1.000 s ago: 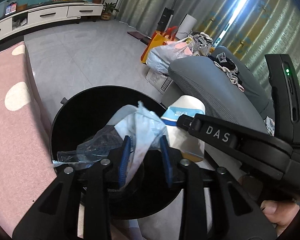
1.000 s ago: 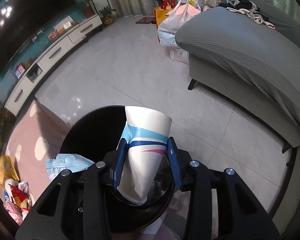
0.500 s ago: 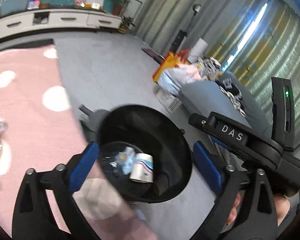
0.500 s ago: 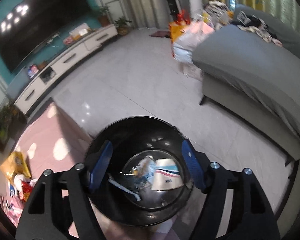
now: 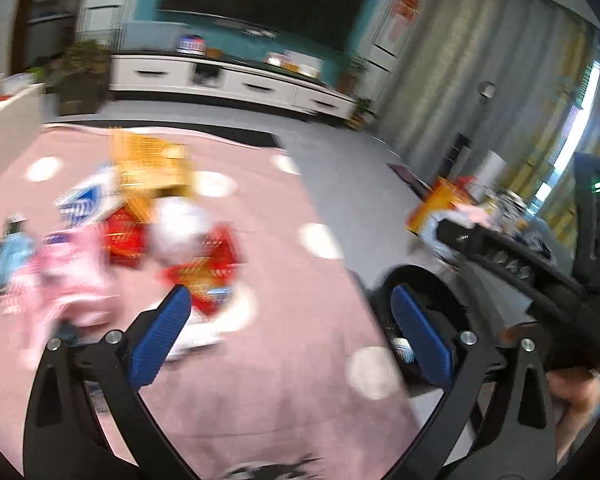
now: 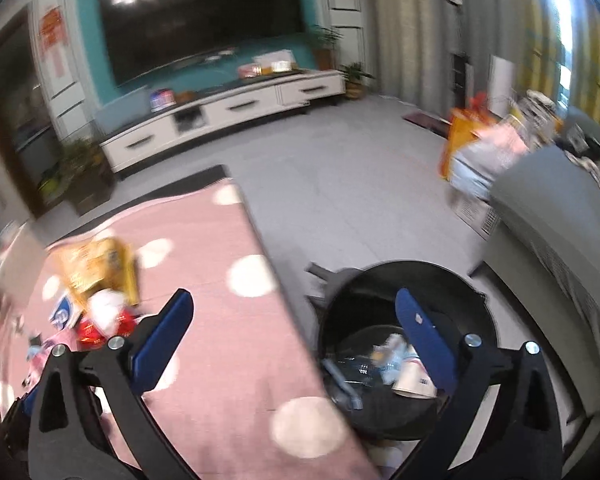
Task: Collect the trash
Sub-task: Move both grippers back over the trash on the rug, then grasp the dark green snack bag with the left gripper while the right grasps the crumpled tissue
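Black bin (image 6: 404,344): round, on the grey floor just off the pink rug's edge; a paper cup (image 6: 414,376), crumpled wrappers and a dark strip lie at its bottom.
Pink rug (image 5: 260,280): white-dotted; carries the uncollected litter.
Litter pile (image 5: 148,224): yellow bag, red wrappers, a white crumpled lump, a blue-and-white packet and pink pieces, bunched together; blurred, so single items are hard to separate.
Left gripper (image 5: 286,320): jaws opening to a wide spread, nothing between the blue pads; only bare rug shows in the gap.
Right gripper (image 6: 294,318): jaws opening wide, empty; its right pad overlaps the bin's mouth in its view.
Key relation: the pile lies ahead and to the left of both grippers, the bin to the right. In the left wrist view the nearest red wrapper (image 5: 200,276) sits just beyond the left pad; in the right wrist view the pile sits farther off, at the left edge. Judged nearer: the left hand.
Long axis: pile spreads left to right across the rug; any single piece's axis cannot be told through the blur.
Remaining: most of the pile, by the look of it.
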Tool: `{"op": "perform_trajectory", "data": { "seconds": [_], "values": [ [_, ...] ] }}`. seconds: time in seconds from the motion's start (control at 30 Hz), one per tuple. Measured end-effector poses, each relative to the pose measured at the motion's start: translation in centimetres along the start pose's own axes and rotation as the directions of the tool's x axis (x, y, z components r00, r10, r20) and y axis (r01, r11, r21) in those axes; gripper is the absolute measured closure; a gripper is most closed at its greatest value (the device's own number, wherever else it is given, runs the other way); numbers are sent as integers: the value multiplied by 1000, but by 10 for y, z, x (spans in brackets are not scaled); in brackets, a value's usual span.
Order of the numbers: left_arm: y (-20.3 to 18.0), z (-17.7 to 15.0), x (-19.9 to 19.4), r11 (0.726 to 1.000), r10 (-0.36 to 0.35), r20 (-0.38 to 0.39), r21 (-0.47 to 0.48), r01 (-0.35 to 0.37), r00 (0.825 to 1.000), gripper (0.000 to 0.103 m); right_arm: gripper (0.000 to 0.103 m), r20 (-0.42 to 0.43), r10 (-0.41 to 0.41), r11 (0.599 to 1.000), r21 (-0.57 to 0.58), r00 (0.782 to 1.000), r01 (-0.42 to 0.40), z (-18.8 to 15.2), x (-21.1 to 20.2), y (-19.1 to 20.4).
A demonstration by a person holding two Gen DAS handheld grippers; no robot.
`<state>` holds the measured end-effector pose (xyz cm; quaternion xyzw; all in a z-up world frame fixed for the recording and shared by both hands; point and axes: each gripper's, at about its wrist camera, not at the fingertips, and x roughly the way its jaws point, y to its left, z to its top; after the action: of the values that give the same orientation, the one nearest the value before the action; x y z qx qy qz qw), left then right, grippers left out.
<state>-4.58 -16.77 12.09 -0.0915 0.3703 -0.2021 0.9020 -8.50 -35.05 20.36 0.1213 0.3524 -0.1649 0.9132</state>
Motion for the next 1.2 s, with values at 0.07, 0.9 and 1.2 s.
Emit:
{"op": "perform_trajectory", "data": {
  "seconds": [0.07, 0.9, 1.2],
  "values": [
    [26, -3, -14, 998, 55, 14, -18, -55, 998, 3, 3, 0, 38, 999, -31, 999, -38, -2, -2, 15],
    [185, -56, -32, 943, 88, -119, -308, -122, 989, 3, 3, -316, 213, 915, -266, 924, -302, -84, 61, 172],
    [164, -63, -3, 962, 22, -141, -266, -60, 990, 6, 3, -399, 222, 917, -226, 890, -330, -99, 81, 175]
  ]
}}
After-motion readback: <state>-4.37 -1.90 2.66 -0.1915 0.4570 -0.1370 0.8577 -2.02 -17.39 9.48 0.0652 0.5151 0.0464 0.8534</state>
